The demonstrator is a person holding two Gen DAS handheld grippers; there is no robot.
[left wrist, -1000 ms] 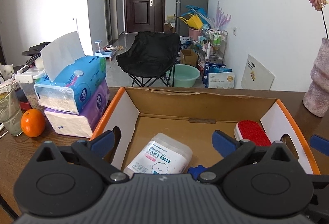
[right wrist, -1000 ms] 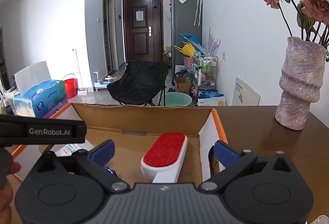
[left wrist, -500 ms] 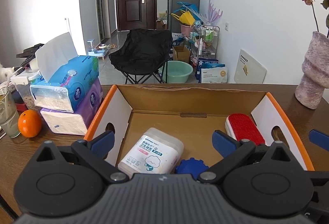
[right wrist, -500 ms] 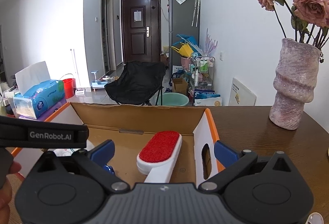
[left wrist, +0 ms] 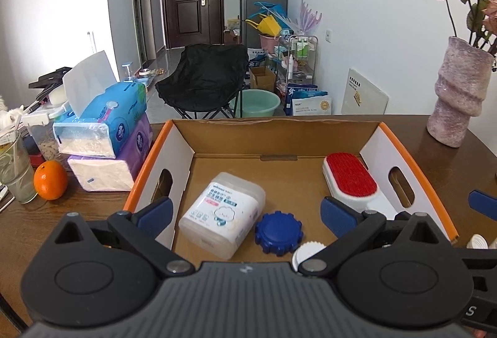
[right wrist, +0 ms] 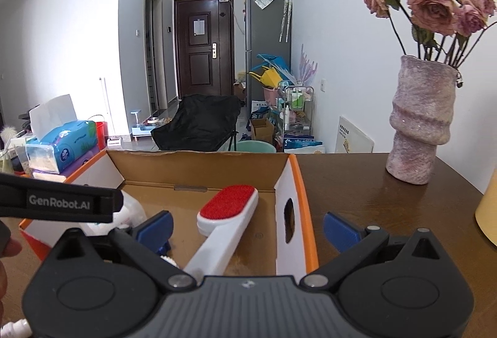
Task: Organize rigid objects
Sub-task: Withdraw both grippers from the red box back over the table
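jaws apart, both grippers empty | lint brush (left wrist: 349, 179) in cardboard box (left wrist: 282, 133)

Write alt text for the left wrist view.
An open hand-held gripper hangs over a cardboard box holding a plastic wipes container, a blue cap and a red-faced lint brush. Tissue packs and an orange sit left.

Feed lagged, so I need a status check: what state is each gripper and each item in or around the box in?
Left gripper: open, empty, over the box.
Right gripper: open, empty.
Box: open-topped, on the table.
Wipes tub: lying flat in the box, lid shut.
Blue cap: loose on the box floor.
Lint brush: lying in the box, red face up.
Tissue packs: stacked, top one open.
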